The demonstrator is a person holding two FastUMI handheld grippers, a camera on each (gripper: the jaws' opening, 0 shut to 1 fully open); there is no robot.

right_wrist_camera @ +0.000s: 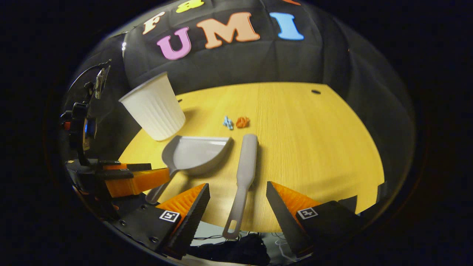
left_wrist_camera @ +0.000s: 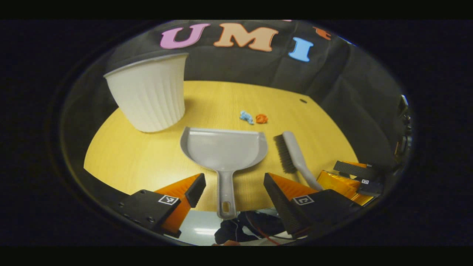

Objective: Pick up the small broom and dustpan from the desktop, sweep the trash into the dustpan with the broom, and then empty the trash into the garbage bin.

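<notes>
Left tool [left_wrist_camera: 232, 184], fingers spread wide and empty, straddles the grey dustpan [left_wrist_camera: 224, 149] handle at 6 o'clock on the table [left_wrist_camera: 129, 162]. Right tool [right_wrist_camera: 238, 192], likewise spread, frames the broom [right_wrist_camera: 244, 173] handle. Best to lower each squarely, closing mid-handle. Trash scraps [left_wrist_camera: 254, 118] lie at 12 o'clock, the white bin [left_wrist_camera: 149, 94] at 10.

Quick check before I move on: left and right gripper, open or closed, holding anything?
Left gripper: open, empty, fingers either side of the dustpan handle, not touching.
Right gripper: open, empty, fingers either side of the broom handle, not touching.
</notes>
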